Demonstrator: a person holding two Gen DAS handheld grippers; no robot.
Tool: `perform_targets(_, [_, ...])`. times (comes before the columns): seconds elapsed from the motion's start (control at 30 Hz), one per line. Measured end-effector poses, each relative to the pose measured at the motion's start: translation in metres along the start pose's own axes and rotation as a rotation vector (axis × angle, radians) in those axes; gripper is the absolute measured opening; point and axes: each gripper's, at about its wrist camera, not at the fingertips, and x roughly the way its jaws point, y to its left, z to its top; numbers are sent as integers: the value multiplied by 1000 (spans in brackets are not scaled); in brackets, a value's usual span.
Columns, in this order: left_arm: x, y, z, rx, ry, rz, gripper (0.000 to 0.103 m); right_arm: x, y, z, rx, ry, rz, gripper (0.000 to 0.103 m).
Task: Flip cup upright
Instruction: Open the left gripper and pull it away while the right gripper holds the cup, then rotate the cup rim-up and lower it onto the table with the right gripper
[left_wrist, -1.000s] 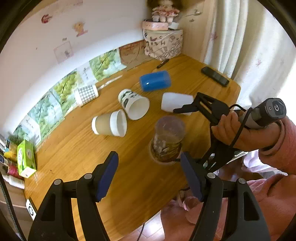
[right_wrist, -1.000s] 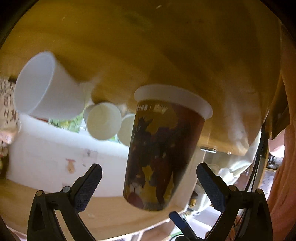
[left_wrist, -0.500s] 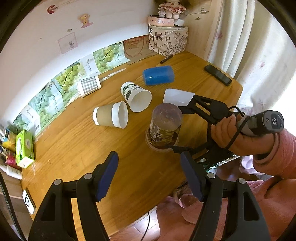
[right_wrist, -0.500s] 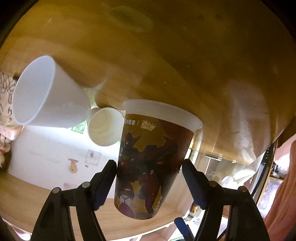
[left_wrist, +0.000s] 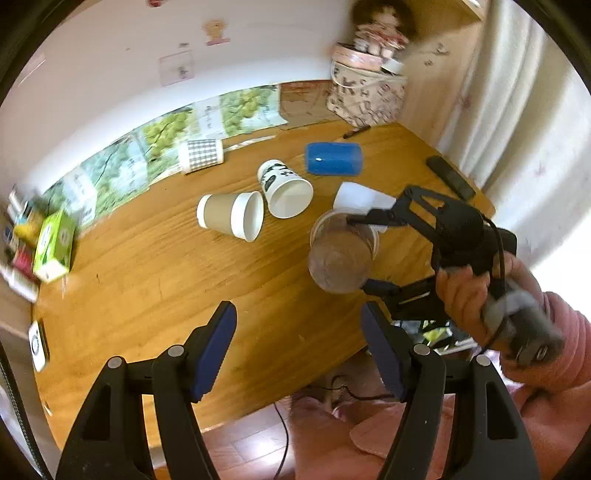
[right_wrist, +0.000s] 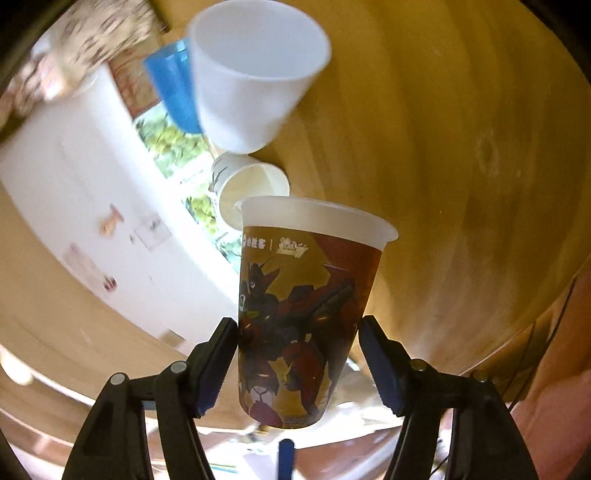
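**Right gripper clamped on inverted printed cup; left gripper idle**

The right gripper (right_wrist: 297, 341) grips the clear plastic cup with the red-and-gold robot print (right_wrist: 306, 325). Both blue pads (right_wrist: 218, 365) press against the cup's lower wall, one on each side. In the right wrist view the cup's white-rimmed mouth points away from the camera toward the wooden table (right_wrist: 461, 147), and its closed base points toward the camera. The picture does not settle whether the rim touches the table.

In the left wrist view the same cup (left_wrist: 341, 254) sits at 3 o'clock from the picture's centre, base uppermost, near the table's front edge. The right gripper (left_wrist: 360, 254) reaches it from the 3 o'clock side, held by a hand (left_wrist: 467, 299) in a pink sleeve.

The left gripper (left_wrist: 299, 354) hangs above the table's near edge (left_wrist: 155, 295) with its jaws spread wide and nothing between them.

Other cups lie on their sides on the table:
- a plain white plastic cup (left_wrist: 360, 197), just beyond the printed cup at 12 o'clock;
- a blue plastic tumbler (left_wrist: 332, 158), farther back;
- a white paper cup with black markings (left_wrist: 284, 186), at 10 o'clock from the printed cup;
- a brown paper cup with a white rim (left_wrist: 231, 218), touching or nearly touching it;
- a checked paper cup (left_wrist: 201, 155), near the wall.

A dark remote control (left_wrist: 450, 177) lies at the table's right edge.
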Motion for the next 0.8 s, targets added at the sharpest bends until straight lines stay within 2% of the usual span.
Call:
perform_targets(0.23, [-11,2,-10,-138,-52,36,73,4,15,-16,-289,1,-190,68])
perform_targets(0.43, [-18,12,-20,-277,-98,83,73,7,42,-40,-634,-48,-335,68])
perform_targets(0.53, [-20,15,-27,-332,-111,95,73,8,50,-51,-808,-87,-391,68])
perform_targets(0.63, [-24,17,-35,-370,-126,120,73,14,60,-72,-1049,-158,-458,68])
perform_targets(0.8, [-29,18,-44,-419,-138,145,73,18,60,-97,-1364,-272,-511,68])
